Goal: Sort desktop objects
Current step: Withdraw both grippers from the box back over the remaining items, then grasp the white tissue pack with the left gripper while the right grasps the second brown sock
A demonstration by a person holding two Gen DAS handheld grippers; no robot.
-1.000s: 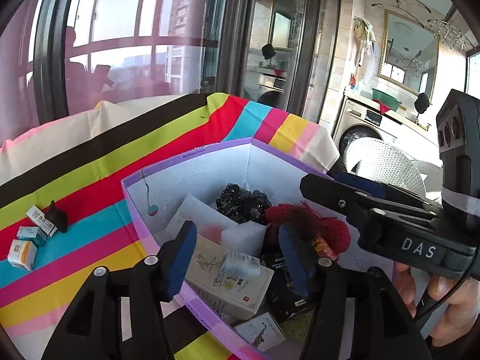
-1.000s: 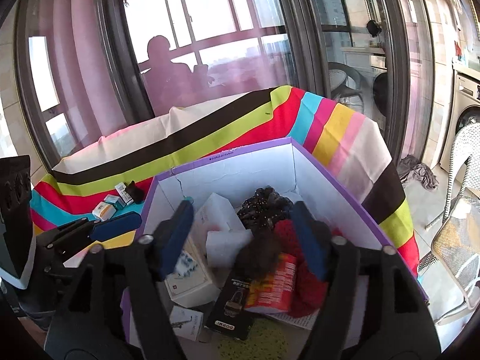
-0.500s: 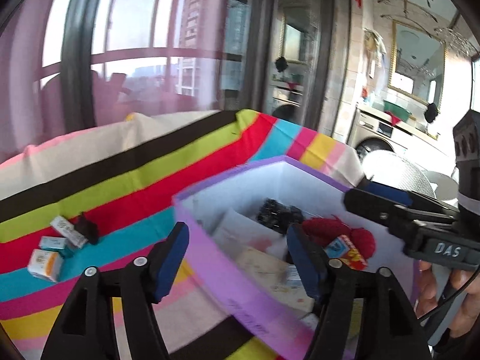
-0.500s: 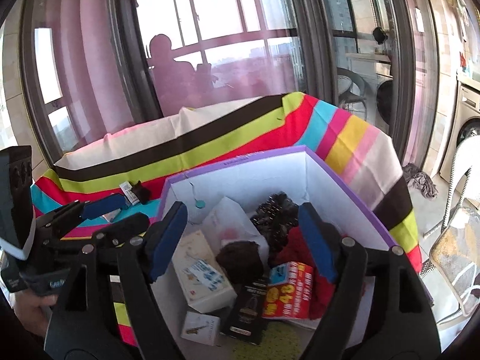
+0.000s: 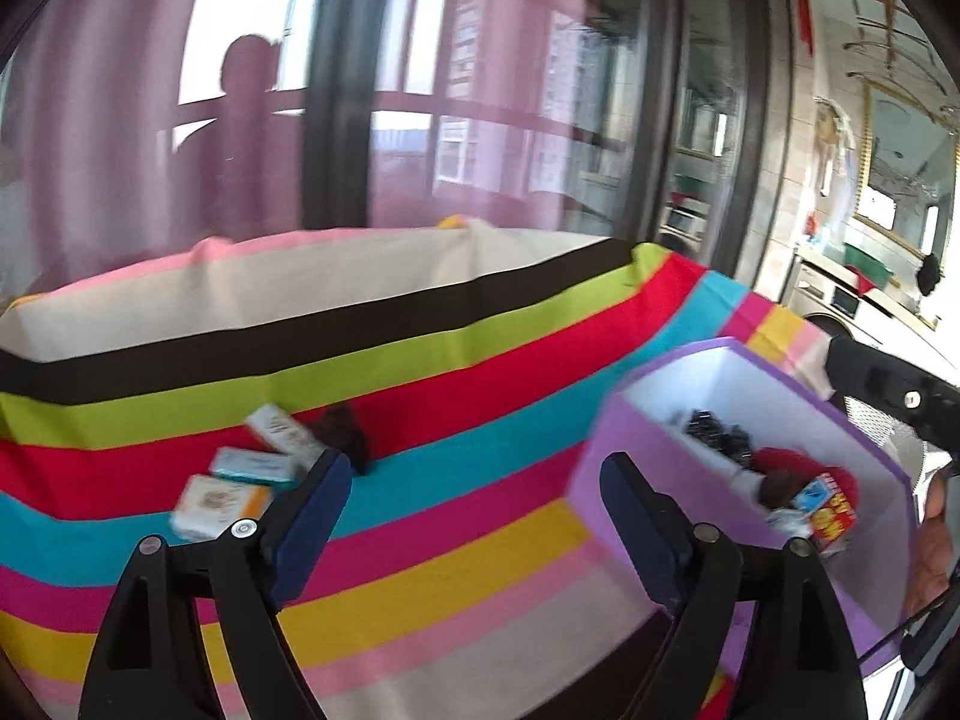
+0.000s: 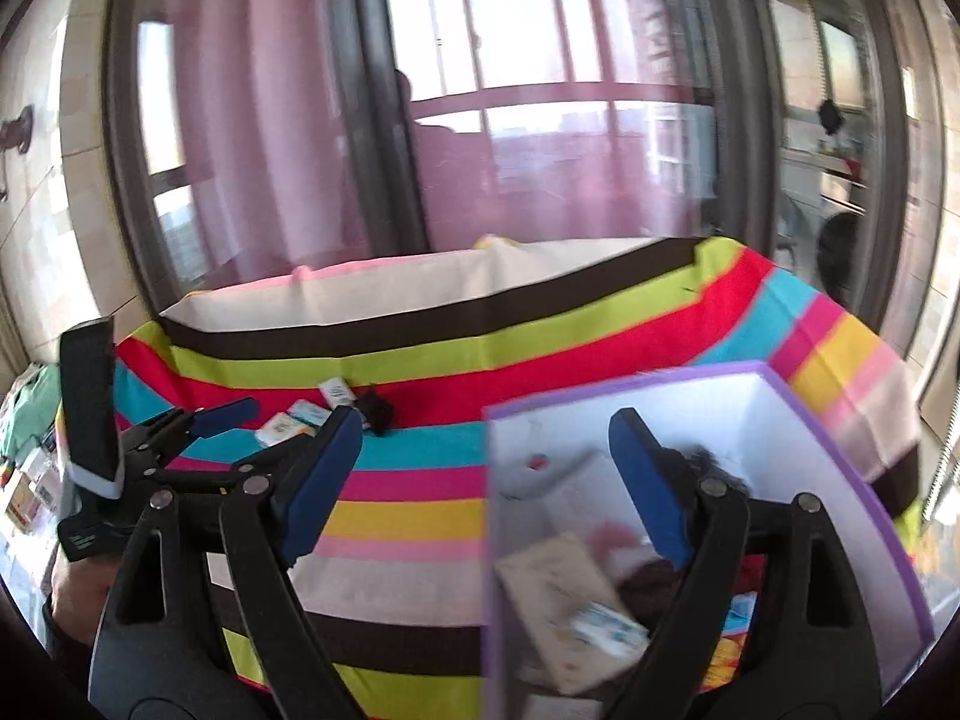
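A purple box [image 5: 636, 468] with white inner walls holds several sorted items; it also shows in the right wrist view [image 6: 840, 438]. On the striped cloth lie three small cartons [image 5: 240, 480] and a dark object [image 5: 345, 429], seen smaller in the right wrist view, cartons [image 6: 300, 417], dark object [image 6: 375, 408]. My left gripper [image 5: 474, 516] is open and empty, above the cloth between the cartons and the box. My right gripper [image 6: 486, 480] is open and empty over the box's left wall. The left gripper shows in the right wrist view [image 6: 210, 420].
The table carries a striped cloth [image 5: 420, 372] and ends at glass doors behind. A washing machine [image 5: 864, 312] stands to the right. Papers [image 6: 24, 480] lie off the table's left edge.
Both grippers have swung left, away from over the box toward the cartons on the cloth. Both stay open and empty.
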